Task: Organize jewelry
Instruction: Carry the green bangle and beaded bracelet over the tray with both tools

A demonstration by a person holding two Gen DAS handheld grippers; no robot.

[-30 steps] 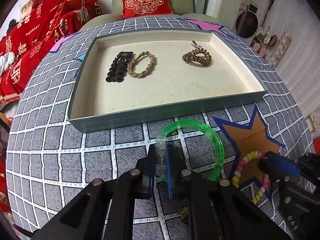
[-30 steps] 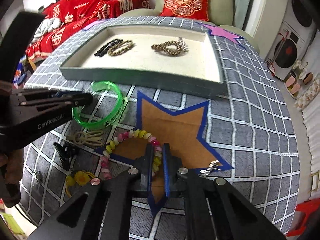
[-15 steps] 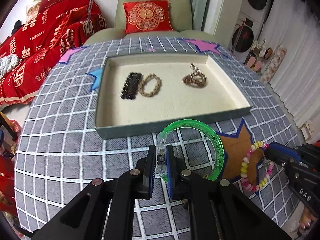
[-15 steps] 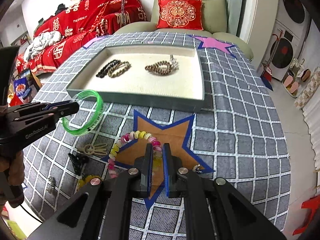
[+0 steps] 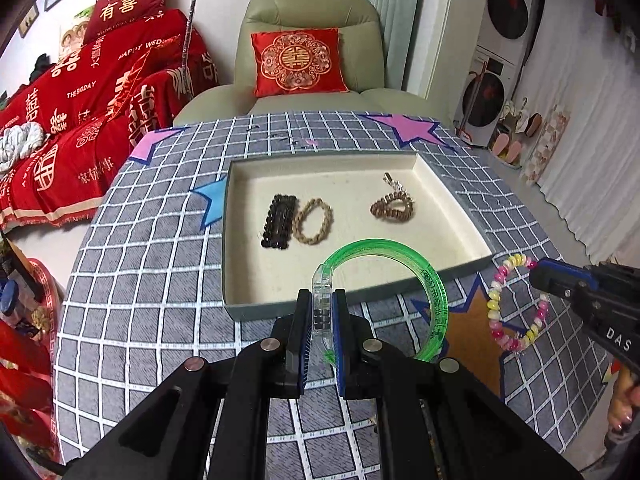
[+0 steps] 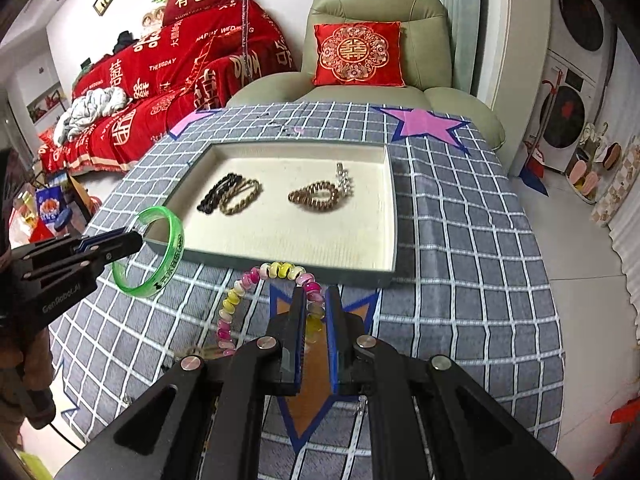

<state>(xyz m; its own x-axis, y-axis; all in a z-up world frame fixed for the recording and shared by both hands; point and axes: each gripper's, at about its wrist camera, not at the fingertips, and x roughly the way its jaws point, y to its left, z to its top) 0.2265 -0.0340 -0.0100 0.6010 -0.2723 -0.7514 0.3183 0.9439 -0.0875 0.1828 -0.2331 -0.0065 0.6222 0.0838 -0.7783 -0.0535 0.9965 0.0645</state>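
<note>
Green bangle (image 5: 400, 272) clamped in left gripper (image 5: 322, 320), beaded bracelet (image 6: 272, 280) pinched in right gripper (image 6: 314, 316), both above counter (image 5: 152, 280) near tray (image 5: 456, 200).

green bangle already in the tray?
No: the green bangle hangs clamped in the left gripper, above the tablecloth at the tray's near wall.
</note>
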